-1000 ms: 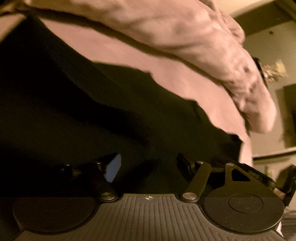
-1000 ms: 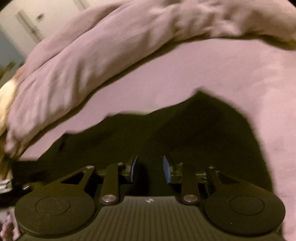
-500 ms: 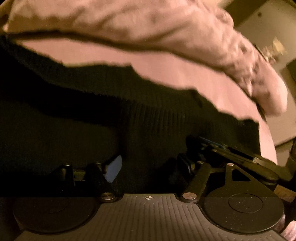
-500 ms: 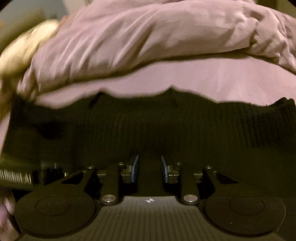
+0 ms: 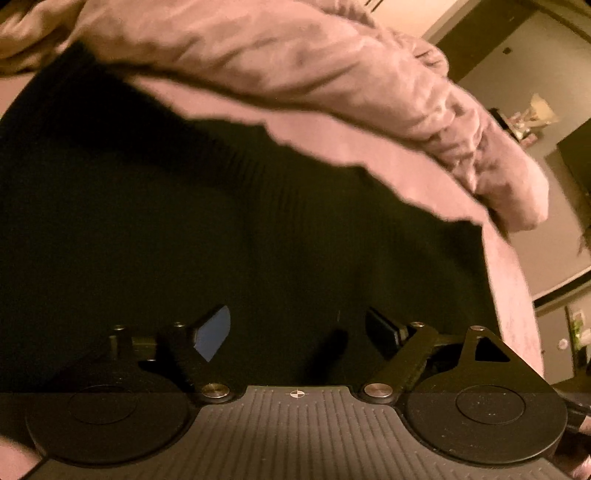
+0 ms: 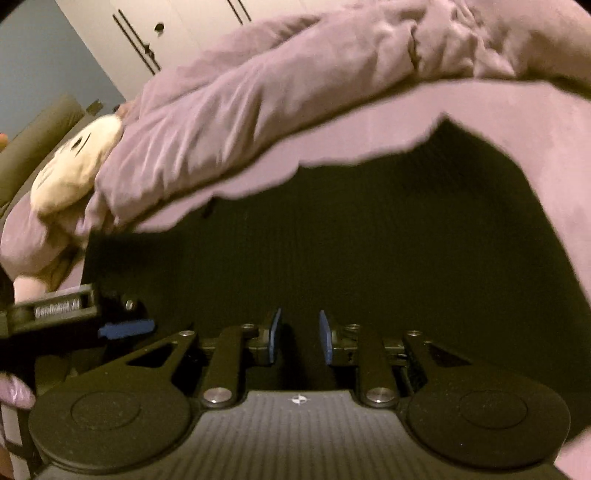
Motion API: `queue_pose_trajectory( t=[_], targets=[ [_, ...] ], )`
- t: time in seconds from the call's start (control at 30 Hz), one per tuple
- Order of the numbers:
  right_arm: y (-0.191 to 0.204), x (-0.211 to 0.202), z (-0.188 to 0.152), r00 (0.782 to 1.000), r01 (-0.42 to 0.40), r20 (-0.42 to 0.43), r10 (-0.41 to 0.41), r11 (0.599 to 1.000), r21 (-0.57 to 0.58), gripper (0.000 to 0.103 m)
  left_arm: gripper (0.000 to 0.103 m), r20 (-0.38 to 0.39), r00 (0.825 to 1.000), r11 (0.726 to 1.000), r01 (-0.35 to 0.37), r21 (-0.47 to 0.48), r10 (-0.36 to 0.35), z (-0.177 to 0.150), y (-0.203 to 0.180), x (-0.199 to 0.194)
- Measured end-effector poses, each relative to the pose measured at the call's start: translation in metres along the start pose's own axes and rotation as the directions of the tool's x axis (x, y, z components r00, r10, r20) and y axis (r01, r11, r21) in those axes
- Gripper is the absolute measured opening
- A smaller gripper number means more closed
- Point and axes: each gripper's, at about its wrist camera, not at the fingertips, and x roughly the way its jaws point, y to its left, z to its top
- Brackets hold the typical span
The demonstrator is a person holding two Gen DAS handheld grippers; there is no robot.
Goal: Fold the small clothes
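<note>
A black ribbed knit garment (image 5: 258, 229) lies spread on a pink bed sheet (image 5: 369, 147); it also fills the right wrist view (image 6: 369, 236). My left gripper (image 5: 295, 328) is open wide, its fingers low over the near part of the garment, nothing between them. My right gripper (image 6: 298, 334) is open with a narrower gap, also low over the garment's near edge, holding nothing. The left gripper's tip with its blue pad (image 6: 125, 328) shows at the left of the right wrist view.
A rumpled pink duvet (image 6: 258, 103) lies bunched along the far side of the bed, also in the left wrist view (image 5: 332, 74). A cream plush toy (image 6: 74, 166) sits at its left end. White wardrobe doors (image 6: 166, 29) stand beyond.
Both views have swung across the garment. The left gripper has stayed open wide. The right gripper's gap has stayed about the same. The left gripper now shows at the left of the right wrist view.
</note>
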Motion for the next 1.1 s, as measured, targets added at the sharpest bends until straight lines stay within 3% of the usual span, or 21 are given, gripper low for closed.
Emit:
queue_pose_trajectory(
  t=[0.2, 0.37, 0.47, 0.63, 0.87, 0.97, 1.1],
  targets=[
    [-0.005, 0.014, -0.029, 0.999, 0.030, -0.011, -0.030, 0.999, 0.015, 0.023, 0.090, 0.000, 0.997, 0.988, -0.082, 0.131, 0.083, -0.020, -0.014, 0.012],
    [-0.001, 0.015, -0.019, 0.997, 0.070, 0.041, -0.070, 0.997, -0.014, 0.023, 0.088, 0.015, 0.997, 0.997, -0.079, -0.005, 0.079, -0.010, 0.001, 0.022],
    [-0.008, 0.010, -0.010, 0.995, 0.081, 0.051, -0.084, 0.995, 0.051, 0.023, 0.084, 0.037, 0.998, 0.994, -0.047, -0.100, 0.051, -0.010, 0.014, 0.008],
    [-0.026, -0.017, -0.014, 0.987, 0.131, 0.080, -0.138, 0.987, 0.088, 0.024, 0.085, 0.063, 0.997, 0.987, -0.033, -0.155, 0.043, -0.025, 0.041, -0.028],
    [-0.050, -0.045, -0.050, 0.983, 0.169, 0.035, -0.179, 0.966, 0.197, 0.029, 0.090, 0.037, 0.990, 0.967, -0.123, -0.224, 0.135, -0.063, 0.074, -0.059],
    [-0.056, -0.053, -0.065, 0.985, 0.155, 0.025, -0.168, 0.948, 0.278, 0.038, 0.091, 0.052, 0.990, 0.960, -0.117, -0.254, 0.134, -0.068, 0.083, -0.069],
    [-0.066, -0.056, -0.076, 0.986, 0.144, 0.026, -0.163, 0.927, 0.347, 0.038, 0.092, 0.075, 0.982, 0.935, -0.141, -0.324, 0.174, -0.066, 0.098, -0.075]
  ],
)
